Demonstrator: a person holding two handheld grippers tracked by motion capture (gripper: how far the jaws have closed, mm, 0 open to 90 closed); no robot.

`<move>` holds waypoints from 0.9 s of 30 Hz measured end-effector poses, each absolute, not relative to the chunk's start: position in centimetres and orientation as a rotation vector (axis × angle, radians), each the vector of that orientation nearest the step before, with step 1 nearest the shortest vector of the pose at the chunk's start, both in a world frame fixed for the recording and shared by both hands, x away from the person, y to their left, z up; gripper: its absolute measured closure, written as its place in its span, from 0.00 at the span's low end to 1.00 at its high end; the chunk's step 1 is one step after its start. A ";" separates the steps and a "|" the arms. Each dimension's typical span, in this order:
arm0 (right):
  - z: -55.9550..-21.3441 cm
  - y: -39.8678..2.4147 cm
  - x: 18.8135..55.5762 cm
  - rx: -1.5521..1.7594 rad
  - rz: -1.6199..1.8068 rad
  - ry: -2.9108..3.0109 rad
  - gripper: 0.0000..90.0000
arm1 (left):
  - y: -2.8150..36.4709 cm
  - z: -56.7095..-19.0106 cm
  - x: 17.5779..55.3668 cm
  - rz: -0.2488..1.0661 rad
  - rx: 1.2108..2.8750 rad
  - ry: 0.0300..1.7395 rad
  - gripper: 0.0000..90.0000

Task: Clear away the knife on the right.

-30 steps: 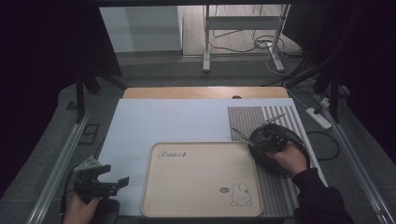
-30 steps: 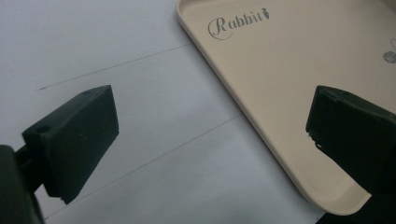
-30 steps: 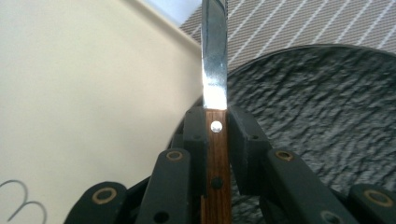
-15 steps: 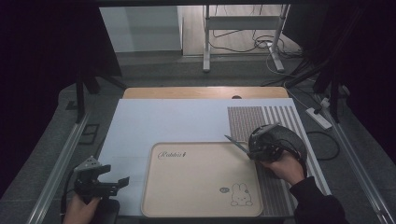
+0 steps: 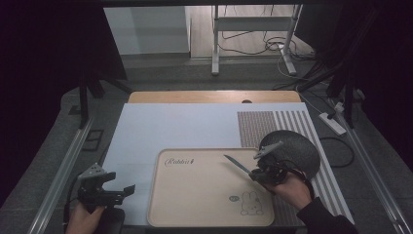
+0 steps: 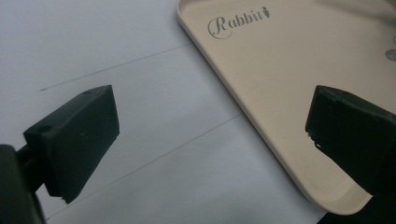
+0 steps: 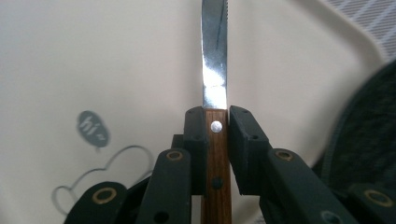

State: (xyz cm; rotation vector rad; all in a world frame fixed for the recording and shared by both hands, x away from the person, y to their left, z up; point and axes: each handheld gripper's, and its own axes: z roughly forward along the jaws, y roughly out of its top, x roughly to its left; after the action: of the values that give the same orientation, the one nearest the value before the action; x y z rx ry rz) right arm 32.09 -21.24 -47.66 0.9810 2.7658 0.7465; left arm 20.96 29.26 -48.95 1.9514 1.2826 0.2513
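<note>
Beige tray (image 5: pixel 195 200): printed "Rabbit" script and rabbit drawing, nothing resting inside. Knife (image 5: pixel 237 164): wooden riveted handle, serrated steel blade, held above tray's right half. Right gripper (image 5: pixel 262 171) clamped on knife handle. Left gripper (image 5: pixel 127 190) jaws spread, empty, left of tray. Dark round plate (image 5: pixel 297 151) at tray's right edge.

In the right gripper view the knife (image 7: pixel 215 70) is running off the top edge, its tip cut away, while the jaws are covering part of its wooden handle. The dark plate (image 7: pixel 369 135) is blurring at the right edge, and the tray's rabbit drawing (image 7: pixel 93 186) (half seen) is disappearing behind the gripper body.
</note>
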 end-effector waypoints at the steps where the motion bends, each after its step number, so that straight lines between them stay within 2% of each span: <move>1: -47.7 -21.0 31.9 0.984 0.750 2.774 0.86 | 29.3 -49.0 21.0 0.251 1.952 1.283 0.03; 19: -50.0 -17.8 28.9 0.902 0.678 2.872 0.85 | 29.2 -48.9 21.0 0.255 1.958 1.279 0.03; 23: -49.4 -17.9 28.9 0.879 0.705 2.861 0.74 | 29.2 -48.9 21.0 0.253 1.956 1.282 0.03; 25: -48.8 -18.0 29.0 0.868 0.745 2.844 0.78 | 29.2 -48.9 21.0 0.253 1.956 1.283 0.03; 27: -48.4 -17.8 28.9 0.825 0.741 2.836 0.90 | 29.2 -48.9 21.0 0.254 1.957 1.283 0.03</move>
State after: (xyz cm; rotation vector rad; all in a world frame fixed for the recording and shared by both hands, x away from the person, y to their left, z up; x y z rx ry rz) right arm 28.93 -17.78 -48.39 0.8249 2.8358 0.7413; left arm 20.99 29.21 -48.95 1.9571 1.2827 0.2537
